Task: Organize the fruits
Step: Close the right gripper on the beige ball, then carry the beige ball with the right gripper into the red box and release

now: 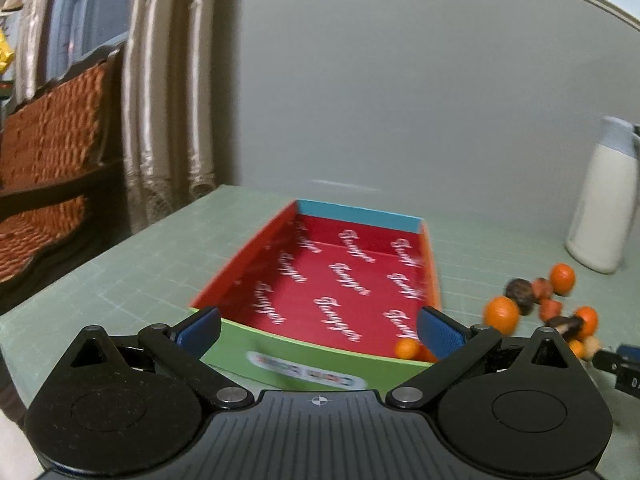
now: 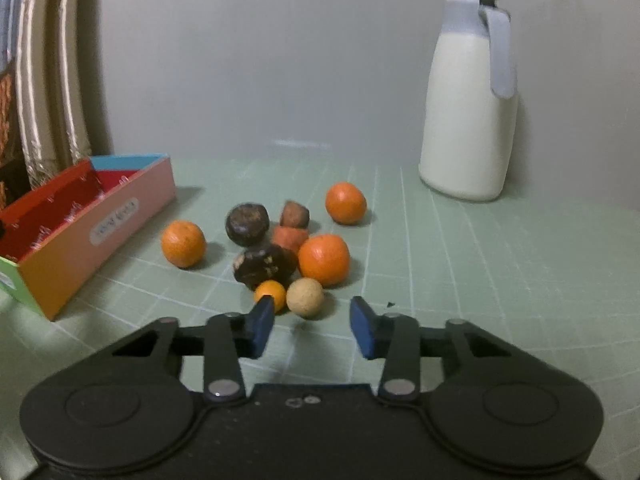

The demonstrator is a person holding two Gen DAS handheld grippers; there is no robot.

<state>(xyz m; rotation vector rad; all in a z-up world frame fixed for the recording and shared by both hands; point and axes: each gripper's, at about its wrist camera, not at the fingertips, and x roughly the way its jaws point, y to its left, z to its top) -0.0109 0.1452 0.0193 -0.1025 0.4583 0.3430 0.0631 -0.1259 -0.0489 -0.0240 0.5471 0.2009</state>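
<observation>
Fruit: small pile (image 2: 294, 246) on the green mat (image 2: 480, 264), just ahead of your right gripper (image 2: 312, 326), slightly left.
Right gripper: fingers wide, empty.
Left gripper (image 1: 318, 330): wide, empty, over the box (image 1: 328, 280).
Box: long axis runs away from you; one small orange fruit (image 1: 407, 348) inside.
Writing: blurred, unreadable.

— What is carried by the green gridded table (image 2: 480, 264)?
— A colourful cardboard box (image 2: 100, 224), a white jug (image 2: 464, 120), and clustered oranges (image 2: 323, 259) and dark fruits (image 2: 247, 224) are borne.
</observation>
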